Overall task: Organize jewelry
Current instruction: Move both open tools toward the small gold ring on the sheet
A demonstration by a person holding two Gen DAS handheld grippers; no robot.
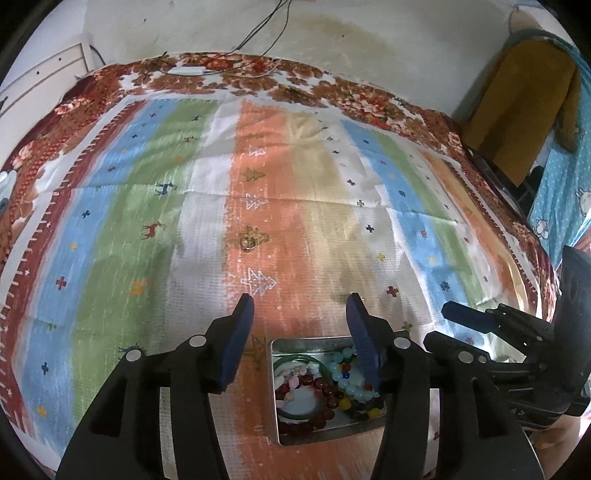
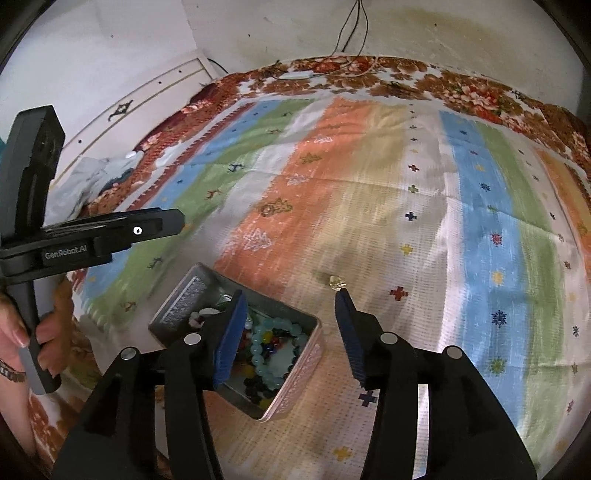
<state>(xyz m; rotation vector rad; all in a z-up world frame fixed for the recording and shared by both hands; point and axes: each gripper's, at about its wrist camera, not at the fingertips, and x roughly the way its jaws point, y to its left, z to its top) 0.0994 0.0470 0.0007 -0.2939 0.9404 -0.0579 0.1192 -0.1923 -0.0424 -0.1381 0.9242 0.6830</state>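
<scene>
Striped bedcover (image 1: 155,206) under my work, floral blanket (image 1: 229,70) beneath; white wall (image 1: 369,33), dangling cables (image 1: 266,26), yellow cloth (image 1: 517,96) beyond.

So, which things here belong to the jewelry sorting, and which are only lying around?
For the job:
- metal tin
- bead bracelets in it
- small ring on the cloth

Lying about:
- white adapter and cables by the wall
- crumpled clothes at the bed's edge

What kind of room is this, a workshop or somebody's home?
Most likely a home bedroom: a striped cloth lies over a floral bedspread against a stained wall, with a metal tin of bead bracelets on it.
</scene>
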